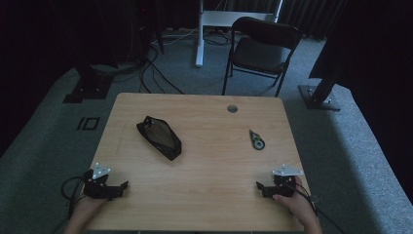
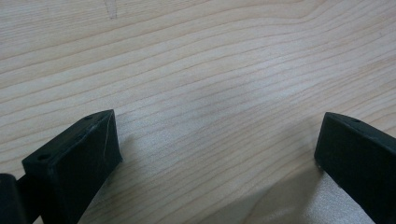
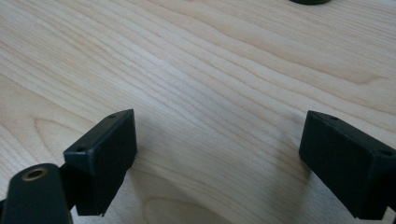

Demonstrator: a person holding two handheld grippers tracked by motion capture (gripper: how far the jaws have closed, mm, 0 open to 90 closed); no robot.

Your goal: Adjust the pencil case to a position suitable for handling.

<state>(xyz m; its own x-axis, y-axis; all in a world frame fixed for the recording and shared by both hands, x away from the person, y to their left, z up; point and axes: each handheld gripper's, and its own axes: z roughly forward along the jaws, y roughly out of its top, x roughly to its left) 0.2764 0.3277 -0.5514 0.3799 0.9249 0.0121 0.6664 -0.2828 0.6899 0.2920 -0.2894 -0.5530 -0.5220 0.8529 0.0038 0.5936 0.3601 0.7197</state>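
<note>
Figure: start posture at the table [image 1: 204, 161], seen from above and along each of my 2 grippers.

My left gripper [image 1: 125, 185] rests at the near left corner and my right gripper [image 1: 258, 185] at the near right corner, both low on the wood and pointing inward toward each other. I hold them this far apart so that the middle of the table stays free and each tool can go to the thing on its own side.

Left gripper view: my jaws stand wide apart over bare wood grain, with nothing between them. Right gripper view: my jaws are likewise spread and hold nothing; a dark rim [image 3: 308, 1] at the top edge is probably the small tool, though too little of it shows to be sure.

The pouch [image 1: 159, 137], a black, flat, soft case, lies left of centre, turned on a diagonal, well apart from my left gripper and nearer to it than to the right. Lying flat, it offers thin edges for a pinch.

The small tool [image 1: 256, 140], a dark disc with a short pale blade or tab, lies right of centre, ahead of my right gripper and well apart from the pouch.

I judge that no grasp has begun; spread jaws suit a first reach.
</note>
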